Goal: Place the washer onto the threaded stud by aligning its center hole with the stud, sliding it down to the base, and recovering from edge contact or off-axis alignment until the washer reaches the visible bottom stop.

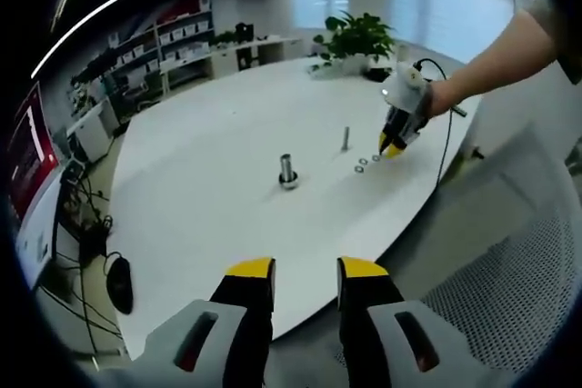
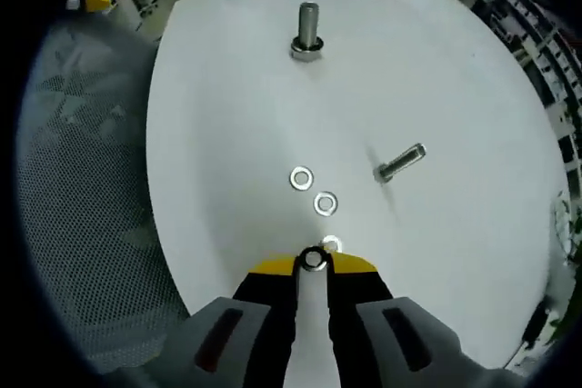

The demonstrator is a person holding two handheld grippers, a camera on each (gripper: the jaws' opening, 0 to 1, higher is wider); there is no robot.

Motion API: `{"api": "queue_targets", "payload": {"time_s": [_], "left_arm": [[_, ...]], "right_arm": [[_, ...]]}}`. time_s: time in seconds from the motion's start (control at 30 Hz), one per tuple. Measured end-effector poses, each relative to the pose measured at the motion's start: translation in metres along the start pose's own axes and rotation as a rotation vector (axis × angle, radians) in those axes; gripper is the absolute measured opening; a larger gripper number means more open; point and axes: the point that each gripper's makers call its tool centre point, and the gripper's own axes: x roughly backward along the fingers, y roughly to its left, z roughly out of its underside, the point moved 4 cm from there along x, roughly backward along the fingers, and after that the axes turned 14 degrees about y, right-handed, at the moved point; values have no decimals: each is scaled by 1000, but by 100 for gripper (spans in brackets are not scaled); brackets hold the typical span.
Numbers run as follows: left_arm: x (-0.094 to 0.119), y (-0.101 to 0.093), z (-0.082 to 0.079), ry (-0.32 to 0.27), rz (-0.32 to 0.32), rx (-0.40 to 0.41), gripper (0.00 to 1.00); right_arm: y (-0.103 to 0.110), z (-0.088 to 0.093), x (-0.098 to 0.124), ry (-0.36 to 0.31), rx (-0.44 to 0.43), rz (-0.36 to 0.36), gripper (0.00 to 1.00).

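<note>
Holding a washer (image 2: 315, 260) pinched between its nearly closed tips, the right tool (image 2: 314, 263) hovers at the near counter (image 2: 227, 88) edge, the threaded stud (image 2: 307, 30) far off and bare; left tool (image 1: 306, 270) slightly open, empty; placement not begun.

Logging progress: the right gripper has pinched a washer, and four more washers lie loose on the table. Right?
Not four. The right gripper view shows the right gripper pinching a washer, with three loose washers on the table.
</note>
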Motion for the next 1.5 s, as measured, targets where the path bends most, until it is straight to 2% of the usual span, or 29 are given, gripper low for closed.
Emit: {"api": "queue_targets", "payload": {"time_s": [0.3, 0.5, 0.8, 0.9, 1.17, 1.5], "left_arm": [[0, 1, 0, -1, -4, 1, 25], [0, 1, 0, -1, -9, 3, 25], [0, 2, 0, -1, -9, 6, 25], [0, 2, 0, 2, -10, 3, 25], [0, 3, 0, -2, -7, 14, 24], [0, 3, 1, 3, -6, 13, 24]], "right_arm": [[-27, -16, 23, -41, -1, 30, 13], [-37, -33, 34, -70, 15, 45, 13], [-52, -52, 44, -80, 43, 66, 13], [-55, -56, 43, -79, 39, 61, 13], [-52, -61, 36, -48, 96, 74, 13], [-55, -62, 25, -11, 103, 62, 14]]}}
